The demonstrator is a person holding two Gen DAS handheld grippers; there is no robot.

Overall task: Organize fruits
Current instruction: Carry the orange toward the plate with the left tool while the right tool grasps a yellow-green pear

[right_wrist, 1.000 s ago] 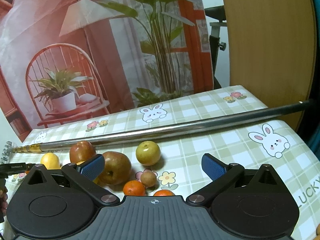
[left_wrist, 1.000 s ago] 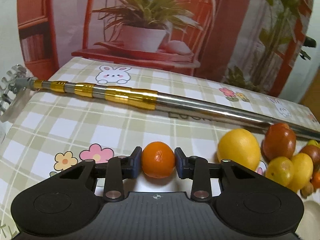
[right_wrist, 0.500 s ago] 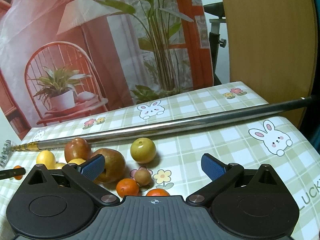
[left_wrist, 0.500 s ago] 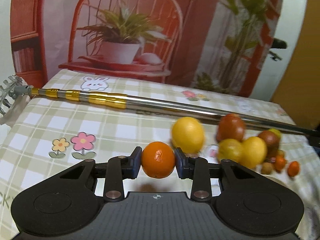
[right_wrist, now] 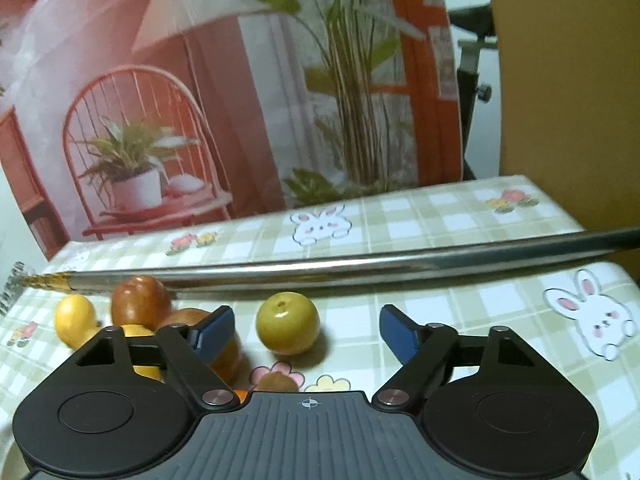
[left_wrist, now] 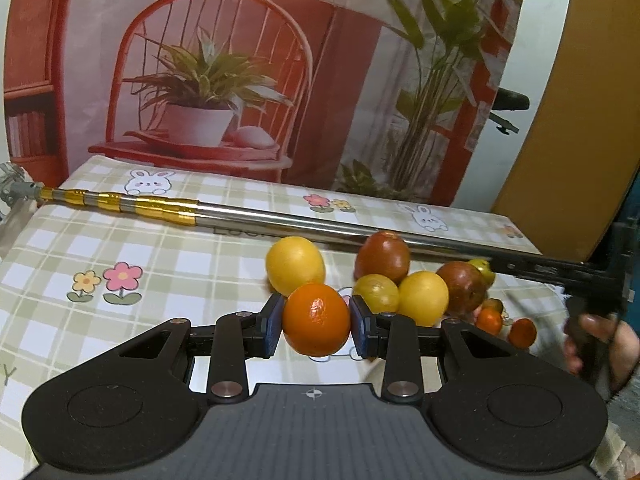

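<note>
So we've got the left gripper (left_wrist: 316,322) clamped on an orange (left_wrist: 316,319), pads pressing both sides, and it's lifted off the checked tablecloth (left_wrist: 180,264). Using the long metal pole (left_wrist: 280,222) as our landmark: the orange hangs on our side of it, just in front of a lemon (left_wrist: 295,266) that sits close to the pole.

To the right of that lemon, also on the near side of the pole, there's the fruit pile: a reddish-brown fruit (left_wrist: 382,257) right against the pole, a second lemon (left_wrist: 424,298), and a couple of tiny oranges (left_wrist: 490,319) further toward us.

Our right gripper (right_wrist: 306,332) has just been closing but it's only half narrowed, nothing touching the pads. A green-yellow plum (right_wrist: 287,323) sits just beyond the gap between them, a bit nearer us than the pole, apart from the pile on its left.
</note>
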